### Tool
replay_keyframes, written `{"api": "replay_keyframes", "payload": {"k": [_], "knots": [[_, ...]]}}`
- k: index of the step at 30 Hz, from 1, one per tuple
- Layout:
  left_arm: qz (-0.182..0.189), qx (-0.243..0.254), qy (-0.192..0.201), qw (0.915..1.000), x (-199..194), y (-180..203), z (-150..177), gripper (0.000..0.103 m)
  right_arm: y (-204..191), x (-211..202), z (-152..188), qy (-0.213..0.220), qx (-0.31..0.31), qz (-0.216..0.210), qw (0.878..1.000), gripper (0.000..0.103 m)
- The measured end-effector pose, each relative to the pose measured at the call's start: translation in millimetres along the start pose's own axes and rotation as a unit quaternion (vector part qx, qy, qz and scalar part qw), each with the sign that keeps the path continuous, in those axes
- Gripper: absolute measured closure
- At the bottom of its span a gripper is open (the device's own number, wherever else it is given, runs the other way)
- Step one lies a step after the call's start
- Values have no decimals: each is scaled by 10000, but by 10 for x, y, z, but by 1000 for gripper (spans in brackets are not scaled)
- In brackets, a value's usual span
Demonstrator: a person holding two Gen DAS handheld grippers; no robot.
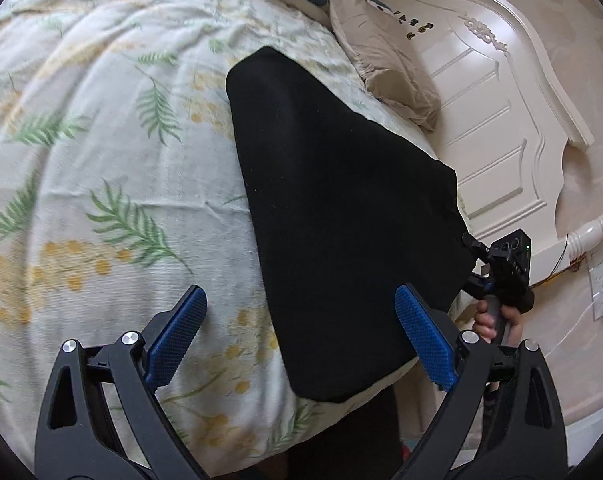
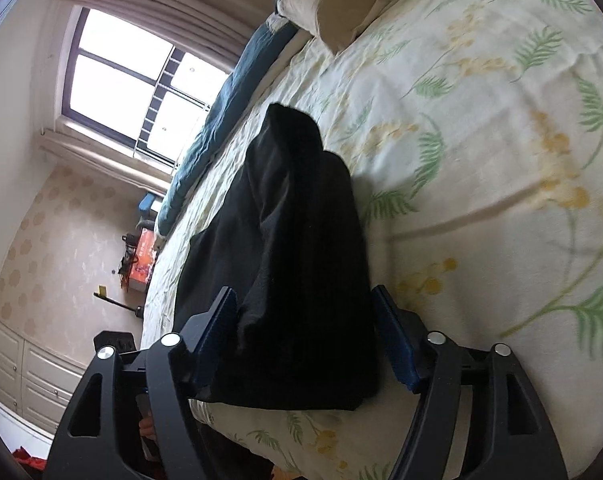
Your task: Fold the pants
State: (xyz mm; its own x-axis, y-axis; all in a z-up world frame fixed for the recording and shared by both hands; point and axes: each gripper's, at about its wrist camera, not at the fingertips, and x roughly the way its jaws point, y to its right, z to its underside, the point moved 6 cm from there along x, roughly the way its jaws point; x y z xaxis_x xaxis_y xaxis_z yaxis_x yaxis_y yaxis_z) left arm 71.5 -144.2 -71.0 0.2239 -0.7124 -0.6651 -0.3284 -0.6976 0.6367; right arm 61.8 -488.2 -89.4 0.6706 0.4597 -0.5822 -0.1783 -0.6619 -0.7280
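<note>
- Since the black pants are already laid as a folded slab on the floral bedspread, near the bed's edge and just short of the beige pillow, the step in hand is judged to be release & tidy-up after a fold.
- To be done well: fabric should be let go cleanly, w/o the top layer being dragged; edges should be kept stacked, and the raised ridge seen in the right wrist view should be pressed flat before any further fold.
- Risk, as a guess: near end overhangs toward the bed's edge, so a snagged pad could pull the stack off.
- Left gripper: jaws spread wide, nothing clamped; its right pad is seen over the pants' near corner, contact can't be told; left pad is over bare bedspread.
- Right gripper: jaws apart, w/ the pants' near end between the pads but not squeezed; nothing is gripped.
- Right tool's handle is held by a hand at the bedside, by the white headboard.
</note>
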Motion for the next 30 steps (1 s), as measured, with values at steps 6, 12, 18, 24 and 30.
{"api": "replay_keyframes", "payload": {"k": [6,12,18,24,30], "knots": [[345,-424,-97,9985,108,18,-36,8,-19,49,10,-64,-104,2,9999,30],[955,-828,-506,9907,279,134,18,13,-32,65,54,-66,-293,-12,9995,30],[1216,-1158,-626,9838,325,-11,14,71,-45,124,119,-84,-363,28,9993,55],[1184,-1022,-481,9865,207,16,-16,78,-125,120,122,43,-295,-114,9995,62],[994,-849,-176,9913,-58,-83,-64,78,-344,260,222,-30,-384,-285,9989,63]]}}
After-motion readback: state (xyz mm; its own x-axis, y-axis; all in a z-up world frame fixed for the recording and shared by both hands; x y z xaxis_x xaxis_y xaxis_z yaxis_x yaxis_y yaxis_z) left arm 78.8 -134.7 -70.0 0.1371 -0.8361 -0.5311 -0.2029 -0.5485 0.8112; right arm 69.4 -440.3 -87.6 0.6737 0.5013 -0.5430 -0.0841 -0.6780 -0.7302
